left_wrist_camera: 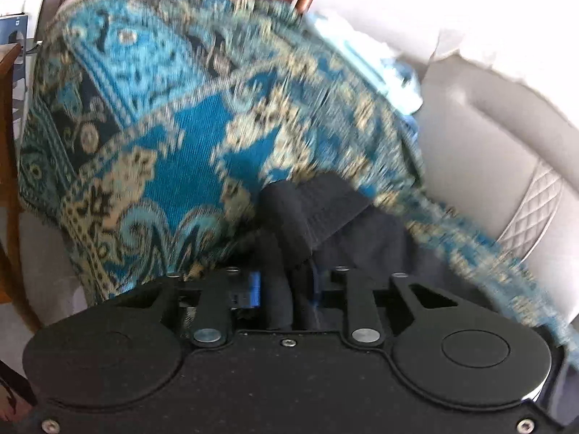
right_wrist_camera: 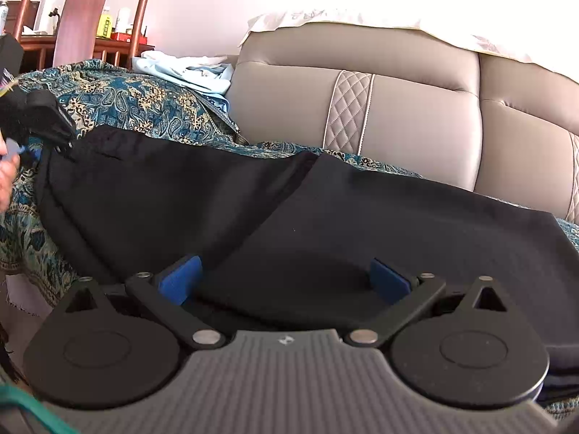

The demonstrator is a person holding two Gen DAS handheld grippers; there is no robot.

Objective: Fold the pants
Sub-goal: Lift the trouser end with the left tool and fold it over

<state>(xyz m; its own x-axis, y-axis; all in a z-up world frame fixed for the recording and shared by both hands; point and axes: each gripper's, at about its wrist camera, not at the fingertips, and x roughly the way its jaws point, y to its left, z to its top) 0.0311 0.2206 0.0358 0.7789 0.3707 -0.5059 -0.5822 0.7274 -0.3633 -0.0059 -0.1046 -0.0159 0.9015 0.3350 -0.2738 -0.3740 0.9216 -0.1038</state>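
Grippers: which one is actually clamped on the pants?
The left gripper: black pants fabric is pinched between its closed fingers. The right gripper is open.

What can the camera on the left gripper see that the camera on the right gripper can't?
Only the left wrist view shows the left gripper up close, shut on a bunched wad of the black pants, though the picture is blurry. Only the right wrist view shows the right gripper open over the pants, its blue fingers spread wide, the pants stretched long, and a shelf with bottles in the far corner. Both show the pants, the blue patterned blanket under them, the beige sofa and the pale clothes behind.
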